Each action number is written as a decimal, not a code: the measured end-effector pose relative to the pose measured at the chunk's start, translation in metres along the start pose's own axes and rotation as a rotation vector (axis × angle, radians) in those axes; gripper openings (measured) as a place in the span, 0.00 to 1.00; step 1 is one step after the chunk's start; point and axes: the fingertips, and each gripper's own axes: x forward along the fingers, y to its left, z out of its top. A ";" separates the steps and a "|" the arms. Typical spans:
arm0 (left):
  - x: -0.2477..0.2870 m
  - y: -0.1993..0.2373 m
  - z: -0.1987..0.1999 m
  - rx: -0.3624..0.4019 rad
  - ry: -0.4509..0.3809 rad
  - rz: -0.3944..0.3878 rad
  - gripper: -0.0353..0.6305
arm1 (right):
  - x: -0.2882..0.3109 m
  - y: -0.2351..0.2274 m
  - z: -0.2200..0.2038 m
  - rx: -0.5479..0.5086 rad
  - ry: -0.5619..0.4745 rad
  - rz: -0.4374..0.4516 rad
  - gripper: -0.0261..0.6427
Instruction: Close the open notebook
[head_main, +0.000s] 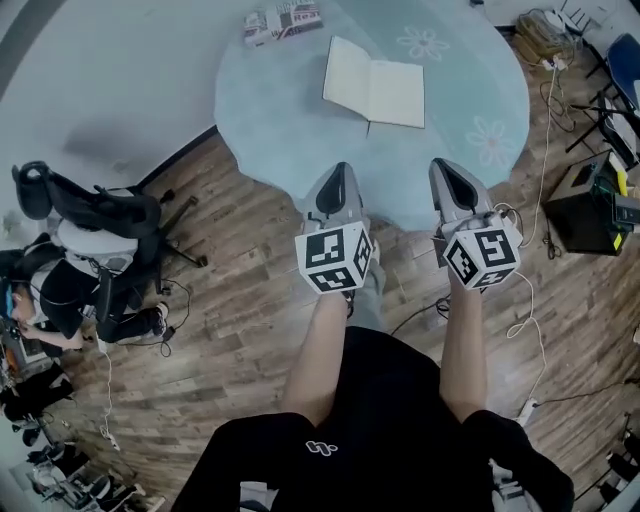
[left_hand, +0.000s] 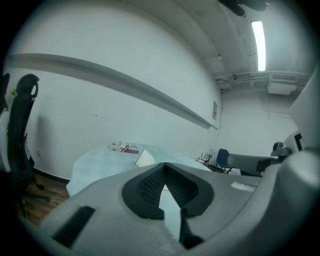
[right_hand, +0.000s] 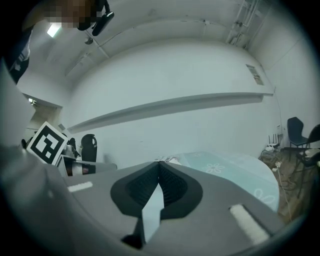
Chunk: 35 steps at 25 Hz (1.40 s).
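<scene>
Wood-plank floor (head_main: 240, 330) lies below me, with loose cables trailing across it. Nearest are my two forearms, each ending in a claw with a marker cube at its base. My left claw (head_main: 340, 170) has its jaws pressed together at the tips with nothing between them. My right claw (head_main: 446, 166) beside it is the same, tips meeting and nothing held. Both point towards the round table (head_main: 270, 130), and their tips hang over its near edge, apart from everything on it.

A pale blue cloth with white flower prints covers the table. The open notebook (head_main: 373, 92) lies flat on it past the middle, well beyond both claws, its blank pages facing up. From my left claw's own view it shows as a pale wedge (left_hand: 145, 157) just above the closed jaw tips.

At the far rim, left of the notebook and apart from it, lies a printed box (head_main: 283, 20) with red and white markings. I cannot tell whether it is sealed or what is in it.

Off to my left, on the floor, stands a black office chair (head_main: 100, 215), and a person (head_main: 60, 290) sits low beside it. To my right a black case (head_main: 585, 205) sits on the floor among more cables. A plain pale wall (left_hand: 110, 100) rises behind the table.
</scene>
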 end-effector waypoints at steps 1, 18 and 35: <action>0.016 0.006 0.000 0.011 0.010 0.002 0.06 | 0.018 -0.005 0.001 -0.006 0.004 0.008 0.06; 0.170 0.059 -0.063 -0.101 0.212 -0.032 0.21 | 0.118 -0.094 -0.011 -0.010 0.128 -0.017 0.06; 0.242 0.071 -0.090 -0.066 0.282 -0.034 0.18 | 0.106 -0.144 -0.028 0.017 0.196 -0.056 0.06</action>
